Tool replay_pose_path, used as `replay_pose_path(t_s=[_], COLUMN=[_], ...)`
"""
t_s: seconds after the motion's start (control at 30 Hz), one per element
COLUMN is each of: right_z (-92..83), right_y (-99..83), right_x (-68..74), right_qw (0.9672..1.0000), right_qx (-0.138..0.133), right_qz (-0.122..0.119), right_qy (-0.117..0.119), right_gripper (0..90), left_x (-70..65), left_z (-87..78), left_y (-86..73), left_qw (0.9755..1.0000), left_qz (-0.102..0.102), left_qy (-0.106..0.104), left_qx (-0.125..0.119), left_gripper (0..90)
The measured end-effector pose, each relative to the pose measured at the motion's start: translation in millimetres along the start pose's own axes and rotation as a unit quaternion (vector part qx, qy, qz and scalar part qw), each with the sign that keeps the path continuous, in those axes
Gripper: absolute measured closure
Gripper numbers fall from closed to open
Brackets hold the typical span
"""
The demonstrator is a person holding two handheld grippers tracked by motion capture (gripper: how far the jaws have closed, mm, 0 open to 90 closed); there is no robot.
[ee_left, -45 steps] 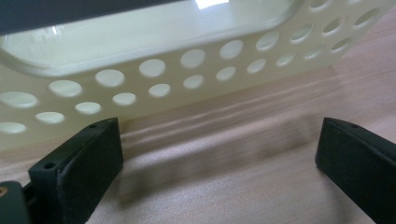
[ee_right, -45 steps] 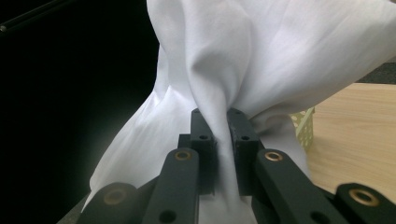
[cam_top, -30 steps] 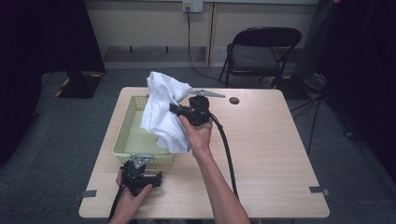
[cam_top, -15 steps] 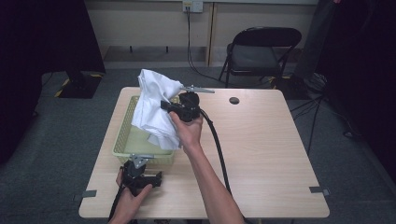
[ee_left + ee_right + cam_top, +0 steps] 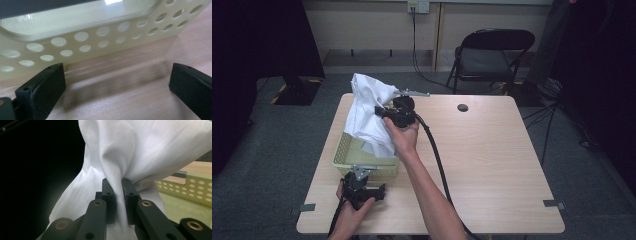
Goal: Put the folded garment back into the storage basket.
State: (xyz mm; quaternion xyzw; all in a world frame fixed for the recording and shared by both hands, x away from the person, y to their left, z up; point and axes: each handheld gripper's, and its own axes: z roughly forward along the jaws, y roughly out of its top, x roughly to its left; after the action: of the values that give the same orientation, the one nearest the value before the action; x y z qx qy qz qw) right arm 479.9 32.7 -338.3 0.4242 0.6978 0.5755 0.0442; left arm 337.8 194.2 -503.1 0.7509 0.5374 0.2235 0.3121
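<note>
The right arm reaches forward over the table [image 5: 492, 165], its hand raised above the basket [image 5: 343, 150]'s far end. The right gripper [image 5: 379, 112] pinches the cloth [image 5: 367, 112], a gathered fold clamped between its pads. The left gripper [image 5: 382, 189] rests on the table just before the basket's near wall, jaws spread wide and empty. The cloth is white and crumpled, hanging in loose folds into the basket. Since a second ago, the cloth has swung farther left over the basket.

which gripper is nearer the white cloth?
Right. The right gripper is shut on the crumpled white cloth, lifting it over the perforated yellow-green plastic basket; the left gripper rests open beside the basket's near wall.
</note>
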Motion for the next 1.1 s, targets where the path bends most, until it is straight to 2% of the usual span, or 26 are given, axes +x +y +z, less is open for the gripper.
replay_pose_path(t_s=[0.53,1.1], right_z=[23.6,46.2], right_y=[-8.1,-25.0], right_x=[-3.1,-7.4], right_qw=[0.9999,0.9993], right_qx=[0.015,0.035], right_qz=[0.007,0.015], right_qy=[0.004,-0.001], right_gripper=[83.3,83.3], left_x=[0.0,0.0], left_z=[0.0,0.0], left_y=[0.0,0.0], left_qw=[1.0000,1.0000], left_qz=[0.000,0.000], left_qy=[0.000,0.000], left_qx=[0.000,0.000], left_gripper=[0.0,0.0])
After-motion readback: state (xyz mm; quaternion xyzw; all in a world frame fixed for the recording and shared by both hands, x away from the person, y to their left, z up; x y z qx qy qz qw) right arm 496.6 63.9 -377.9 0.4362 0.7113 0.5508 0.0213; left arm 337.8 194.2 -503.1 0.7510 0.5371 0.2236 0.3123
